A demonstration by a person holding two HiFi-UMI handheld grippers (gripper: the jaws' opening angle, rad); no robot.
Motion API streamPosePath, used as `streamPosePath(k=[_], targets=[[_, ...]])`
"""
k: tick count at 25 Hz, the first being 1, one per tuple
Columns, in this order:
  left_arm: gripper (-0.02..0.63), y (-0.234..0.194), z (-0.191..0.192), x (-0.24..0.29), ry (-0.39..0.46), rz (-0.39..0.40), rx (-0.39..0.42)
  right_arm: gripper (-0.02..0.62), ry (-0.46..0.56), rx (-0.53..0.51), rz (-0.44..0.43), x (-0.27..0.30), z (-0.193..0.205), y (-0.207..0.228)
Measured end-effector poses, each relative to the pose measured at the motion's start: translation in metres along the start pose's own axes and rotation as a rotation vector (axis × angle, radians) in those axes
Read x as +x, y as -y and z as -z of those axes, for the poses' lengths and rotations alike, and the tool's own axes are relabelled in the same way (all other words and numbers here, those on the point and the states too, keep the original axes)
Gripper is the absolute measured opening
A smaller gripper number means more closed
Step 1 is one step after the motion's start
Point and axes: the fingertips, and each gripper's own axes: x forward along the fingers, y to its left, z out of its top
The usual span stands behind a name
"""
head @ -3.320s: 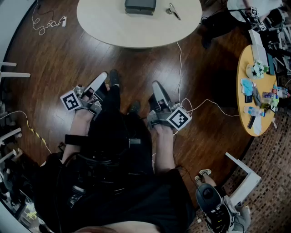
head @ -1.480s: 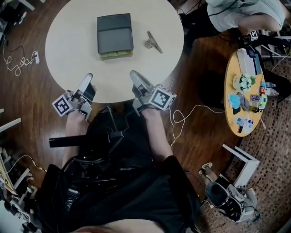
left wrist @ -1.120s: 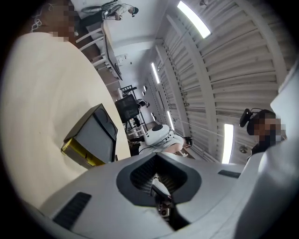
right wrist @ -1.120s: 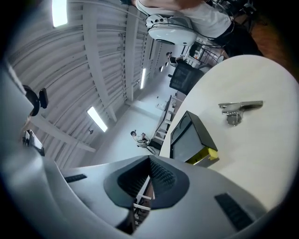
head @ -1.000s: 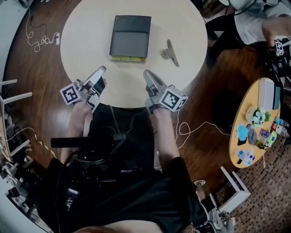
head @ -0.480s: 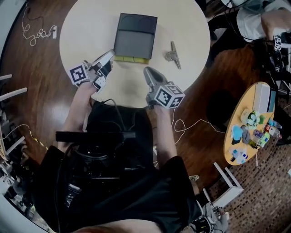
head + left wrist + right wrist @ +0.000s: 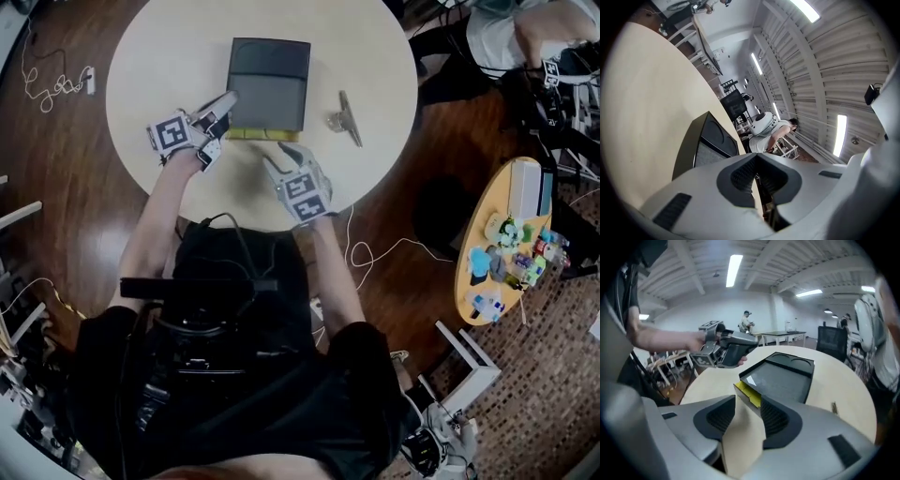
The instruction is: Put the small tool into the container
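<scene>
The dark wood floor (image 7: pixel 75 206) was the biggest thing, and it lay far below both sets of fingers. On it stood a big round pale table (image 7: pixel 169 56), and both grippers were out over the near side of it.

A dark flat container (image 7: pixel 270 70) sat on the table. It had a yellow front (image 7: pixel 253 134) on the side that faced the person. In the head view the container was just in front of the right gripper's fingers, and just to the right of the left gripper's fingers.

The left gripper (image 7: pixel 225 101) pointed along the table top at the container's near left corner. In the left gripper view its fingers (image 7: pixel 740 176) were pressed together at the tips, with nothing between them, and the container (image 7: pixel 705 145) stood close ahead.

The right gripper (image 7: pixel 279 155) pointed down at the table, close to the yellow front. Its fingers (image 7: pixel 717 416) had just been opening and stood wide apart. Only bare table showed in the gap, and they held nothing. The yellow front (image 7: pixel 749 394) was just past the tips.

The small tool (image 7: pixel 345 117), a little shiny metal thing, lay on the table. It was ahead of the right gripper's fingers and off to their right, well apart from them, and beside the container, not in it.
</scene>
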Motion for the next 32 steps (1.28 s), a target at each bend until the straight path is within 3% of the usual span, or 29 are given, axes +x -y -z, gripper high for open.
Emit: streamPosePath(k=[4, 9, 14, 18, 25, 32], targets=[[0.002, -0.008, 0.008, 0.022, -0.074, 0.059, -0.008, 0.179, -0.135, -0.29, 0.006, 0.04, 0.004, -0.012], [0.002, -0.034, 0.031, 0.038, -0.219, 0.003, -0.004, 0.178, -0.246, -0.497, -0.05, 0.082, 0.014, -0.024], [0.003, -0.047, 0.038, 0.043, -0.239, -0.051, -0.046, 0.14, -0.343, -0.564, -0.074, 0.105, 0.031, -0.022], [0.003, -0.05, 0.039, 0.046, -0.237, -0.071, -0.067, 0.057, -0.375, -0.621, -0.045, 0.111, 0.037, -0.017], [0.003, -0.055, 0.037, 0.045, -0.243, -0.095, -0.072, 0.046, -0.384, -0.699, -0.107, 0.109, 0.039, -0.026], [0.003, -0.055, 0.039, 0.046, -0.237, -0.099, -0.069, 0.044, -0.382, -0.703, -0.116, 0.101, 0.05, -0.037]])
